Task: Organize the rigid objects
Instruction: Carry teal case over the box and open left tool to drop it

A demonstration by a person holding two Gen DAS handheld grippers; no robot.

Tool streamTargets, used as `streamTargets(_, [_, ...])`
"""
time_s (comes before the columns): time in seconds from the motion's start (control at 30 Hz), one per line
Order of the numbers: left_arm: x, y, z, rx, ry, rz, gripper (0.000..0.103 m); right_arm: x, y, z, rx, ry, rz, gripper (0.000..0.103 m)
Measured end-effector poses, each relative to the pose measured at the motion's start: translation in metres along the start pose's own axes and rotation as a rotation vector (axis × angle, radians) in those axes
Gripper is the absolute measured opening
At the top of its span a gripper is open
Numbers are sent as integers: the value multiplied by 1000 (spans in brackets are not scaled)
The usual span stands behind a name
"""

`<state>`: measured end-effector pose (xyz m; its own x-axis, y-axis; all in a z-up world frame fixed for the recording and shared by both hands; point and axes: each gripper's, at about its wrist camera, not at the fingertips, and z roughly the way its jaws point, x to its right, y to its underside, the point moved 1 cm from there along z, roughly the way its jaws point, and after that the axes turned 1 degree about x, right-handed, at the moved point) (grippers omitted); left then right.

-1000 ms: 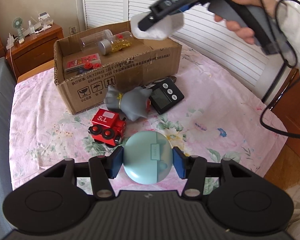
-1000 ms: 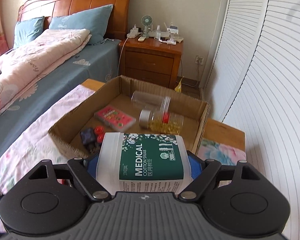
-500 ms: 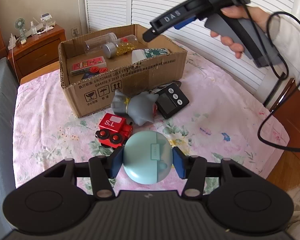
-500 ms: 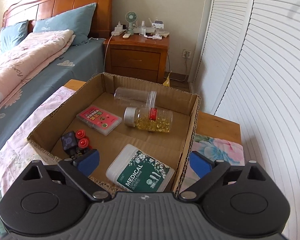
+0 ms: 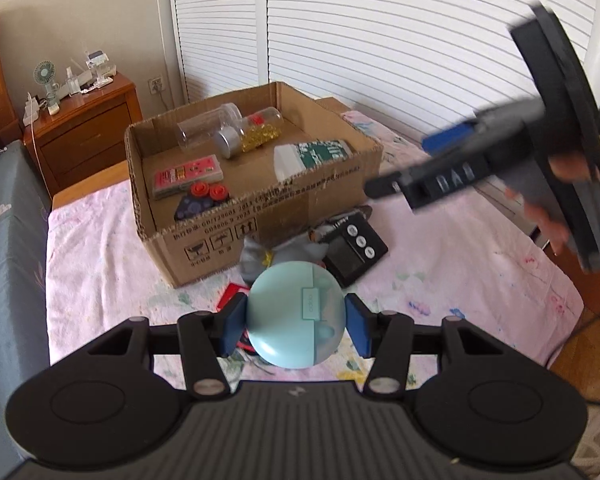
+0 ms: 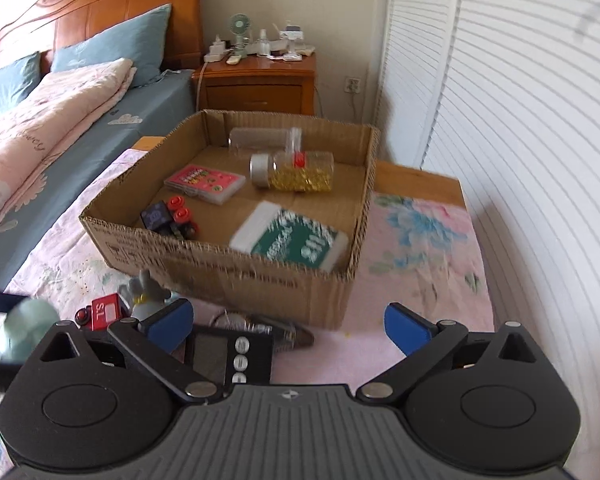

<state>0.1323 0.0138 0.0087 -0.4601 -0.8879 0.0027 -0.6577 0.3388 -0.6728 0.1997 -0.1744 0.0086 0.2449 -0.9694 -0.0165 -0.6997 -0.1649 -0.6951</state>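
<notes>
My left gripper [image 5: 296,322] is shut on a round light-blue case [image 5: 296,314] and holds it above the flowered cloth, in front of the cardboard box [image 5: 284,208]. My right gripper [image 6: 288,326] is open and empty, low in front of the box [image 6: 228,276]. In the box lie the green cotton swab tub [image 6: 290,236], a jar of yellow capsules [image 6: 296,170], a clear tube [image 6: 260,138], a pink card pack [image 6: 204,182] and a dark toy with red wheels [image 6: 168,216]. A black timer [image 6: 230,358], a grey plush [image 6: 148,296] and a red toy train [image 6: 102,312] lie in front of the box.
The table carries a pink flowered cloth [image 5: 460,248]. A bed [image 6: 60,120] lies to the left and a wooden nightstand [image 6: 256,80] stands behind the box. White louvred doors [image 6: 500,120] run along the right side.
My right gripper let the cotton swab tub go into the box, opened, and drew back and down toward the timer. My left gripper lifted the blue case and moved closer to the box.
</notes>
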Motion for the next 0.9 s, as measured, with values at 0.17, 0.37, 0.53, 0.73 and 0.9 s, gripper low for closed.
streamTargets(0.17, [-8,-25,5,23,-22,-1,51,1,28,-10,0,30,109,103])
streamTargets(0.37, [-19,-59,26,33,-54,-7,52,-8,52,-19,-18,54,159,103])
streamTargets(0.53, [-25,-84,57,6,-74,-2,52,-20,61,-25,-33,63,100,103])
streamTargets(0.73, [-29,-105,96,-24,-88,-17,52,-23,62,-36,-15,82,78,103])
streamTargets(0.9, [-31,-114,122,-46,-95,-35,52,-23,63,-40,-18,104,70,103])
